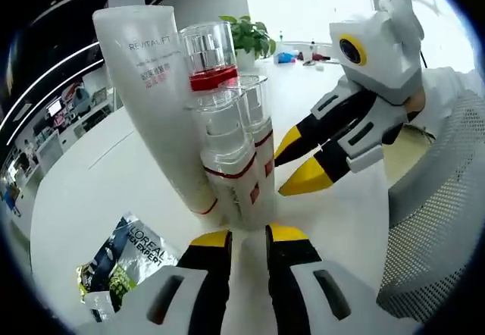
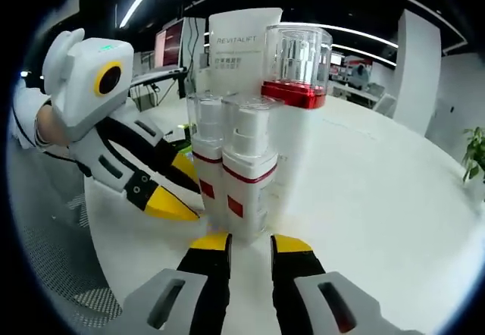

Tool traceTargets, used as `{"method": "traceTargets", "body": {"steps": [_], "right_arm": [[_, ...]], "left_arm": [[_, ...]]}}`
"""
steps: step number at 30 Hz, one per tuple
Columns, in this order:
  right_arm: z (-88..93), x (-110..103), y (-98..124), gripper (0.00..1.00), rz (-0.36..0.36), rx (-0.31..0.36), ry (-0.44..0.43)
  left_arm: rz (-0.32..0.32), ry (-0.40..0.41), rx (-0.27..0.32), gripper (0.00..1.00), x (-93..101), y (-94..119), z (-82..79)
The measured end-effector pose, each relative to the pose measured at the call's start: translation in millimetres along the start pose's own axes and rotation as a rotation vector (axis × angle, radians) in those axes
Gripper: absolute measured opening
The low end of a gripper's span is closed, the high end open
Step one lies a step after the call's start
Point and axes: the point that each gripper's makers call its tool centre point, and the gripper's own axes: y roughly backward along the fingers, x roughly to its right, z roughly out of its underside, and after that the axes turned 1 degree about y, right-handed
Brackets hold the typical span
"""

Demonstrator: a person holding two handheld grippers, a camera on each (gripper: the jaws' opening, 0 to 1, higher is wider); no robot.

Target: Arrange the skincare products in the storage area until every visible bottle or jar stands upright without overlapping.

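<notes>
The tube [image 1: 155, 85] and three pump bottles [image 1: 227, 145] are stood upright together, both grippers [image 1: 246, 236] [image 2: 241, 240] are released, one sachet [image 1: 125, 263] is left flat.

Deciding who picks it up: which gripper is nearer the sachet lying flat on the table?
Left. The left gripper has the sachet right beside its jaw, while the right gripper sits across the cluster of upright bottles from it.
</notes>
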Motion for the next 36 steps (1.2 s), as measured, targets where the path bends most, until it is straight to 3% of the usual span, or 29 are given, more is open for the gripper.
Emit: {"method": "traceTargets", "body": {"steps": [5,10,15,21,27,32,36], "right_arm": [[0.6,0.9,8.0,0.21,0.0,0.008,-0.018],[-11.0,-1.6,18.5,0.3,0.0,0.037,-0.019],[-26.9,-1.7,25.1,0.4,-0.004,0.069,-0.001],[-44.2,-5.1,35.8,0.54,-0.013,0.097,0.014],[-51.0,-11.3,42.9,0.63,-0.022,0.096,0.04],[-49.3,-18.6,46.3,0.74,-0.035,0.078,0.054],[-52.2,-22.6,48.8,0.77,-0.034,0.072,0.071]], "left_arm": [[-0.002,-0.005,-0.015,0.2,-9.1,12.3,2.8],[-0.018,0.027,-0.002,0.23,-23.2,29.0,-3.9],[-0.011,0.046,-0.004,0.34,-32.2,45.8,-3.7],[-0.037,0.087,0.034,0.48,-44.0,73.8,-8.5],[-0.07,0.185,0.089,0.53,-52.7,99.2,-10.7],[-0.081,0.189,0.082,0.59,-61.0,115.1,-3.5],[-0.085,0.218,0.099,0.64,-61.5,129.7,-4.8]]}}
